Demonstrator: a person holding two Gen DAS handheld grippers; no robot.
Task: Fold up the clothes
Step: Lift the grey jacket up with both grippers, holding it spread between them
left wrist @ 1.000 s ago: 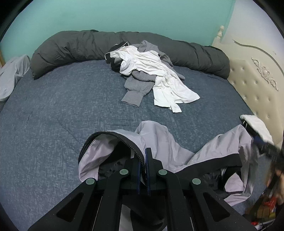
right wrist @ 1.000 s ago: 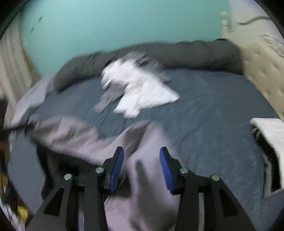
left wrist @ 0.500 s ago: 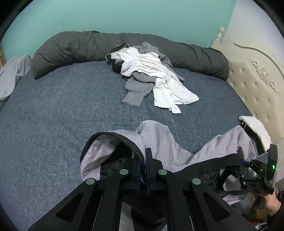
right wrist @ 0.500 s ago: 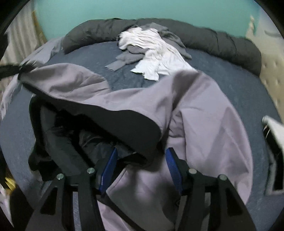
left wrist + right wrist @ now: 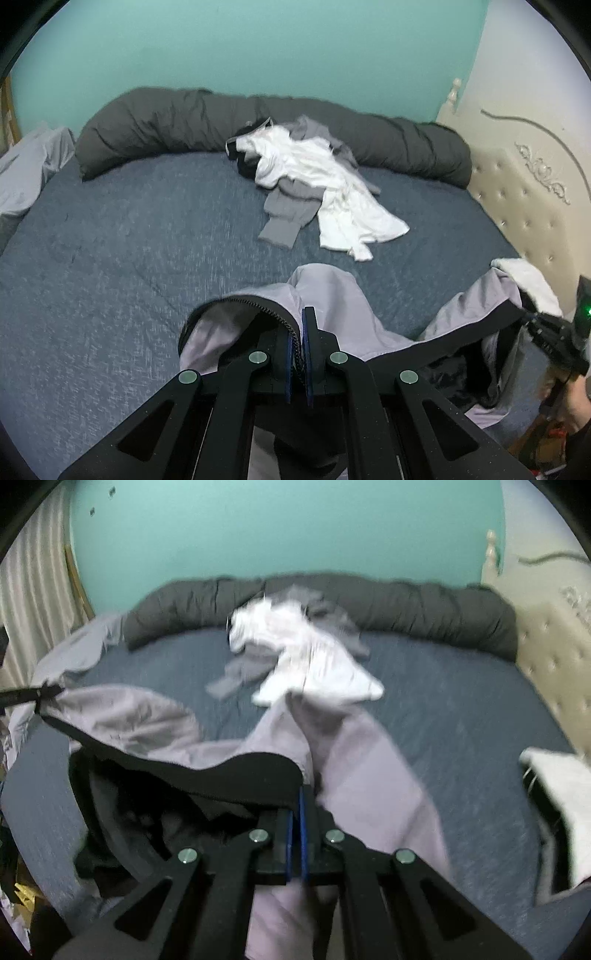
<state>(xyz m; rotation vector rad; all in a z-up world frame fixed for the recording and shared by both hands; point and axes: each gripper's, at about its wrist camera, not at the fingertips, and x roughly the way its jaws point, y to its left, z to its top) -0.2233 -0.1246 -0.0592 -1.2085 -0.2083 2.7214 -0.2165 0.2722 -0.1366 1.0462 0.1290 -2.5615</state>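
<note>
Lilac jacket (image 5: 332, 295) with black hem and zip: spread at near edge of bed (image 5: 129, 258), lifted between both claws, black lining sagging open below

Left claw (image 5: 300, 332): pinched tight on zippered edge of jacket

Right claw (image 5: 298, 805): clamped on black hem band, lilac cloth draped past its right side; seen at far right of left wrist view (image 5: 532, 321), hand (image 5: 576, 398) beneath

Pile of white and grey clothes (image 5: 317, 184): mid-bed, well apart from jacket

Dark grey rolled duvet (image 5: 166, 125): along far edge, against teal wall

White garment (image 5: 561, 786): right edge of bed, near cream tufted headboard (image 5: 517, 206)
</note>
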